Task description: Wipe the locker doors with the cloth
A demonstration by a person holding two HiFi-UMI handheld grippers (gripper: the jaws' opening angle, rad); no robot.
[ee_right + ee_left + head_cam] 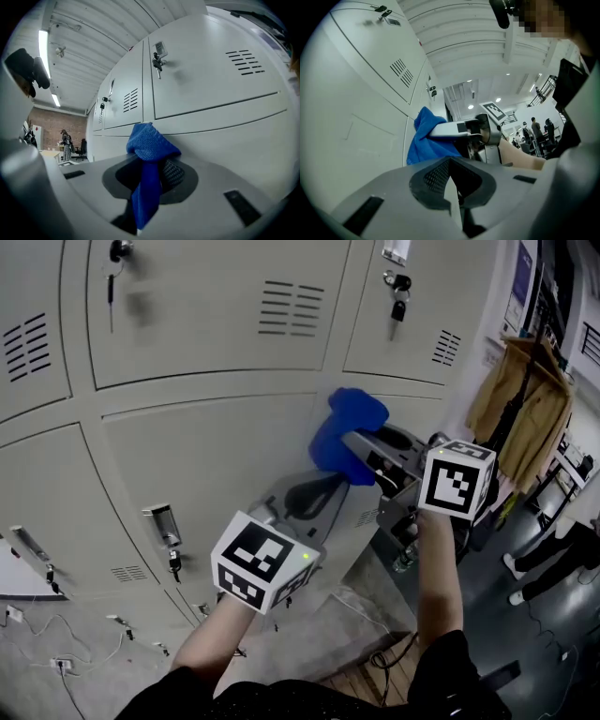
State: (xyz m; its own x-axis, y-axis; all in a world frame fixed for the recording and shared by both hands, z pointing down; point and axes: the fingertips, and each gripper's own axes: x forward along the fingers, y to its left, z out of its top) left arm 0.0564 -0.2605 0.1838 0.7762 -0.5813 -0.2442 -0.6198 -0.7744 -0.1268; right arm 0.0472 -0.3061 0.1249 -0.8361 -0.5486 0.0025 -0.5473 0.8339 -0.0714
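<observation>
My right gripper (364, 457) is shut on a blue cloth (348, 426), which bunches out past its tips. The cloth (423, 140) lies against the grey locker door (206, 460) near that door's upper right corner. In the right gripper view the cloth (150, 143) hangs down between the closed jaws, with the locker doors (220, 79) just behind it. My left gripper (323, 491) hovers just below and left of the cloth, shut and with nothing in it. Its jaws (452, 190) meet edge to edge in its own view.
Keys hang from locks on the lockers (398, 294) (172, 561). A tan coat (520, 399) hangs at the right by the end of the locker row. A person's legs (561, 559) stand on the dark floor at the right. Cables (56, 645) trail at the lower left.
</observation>
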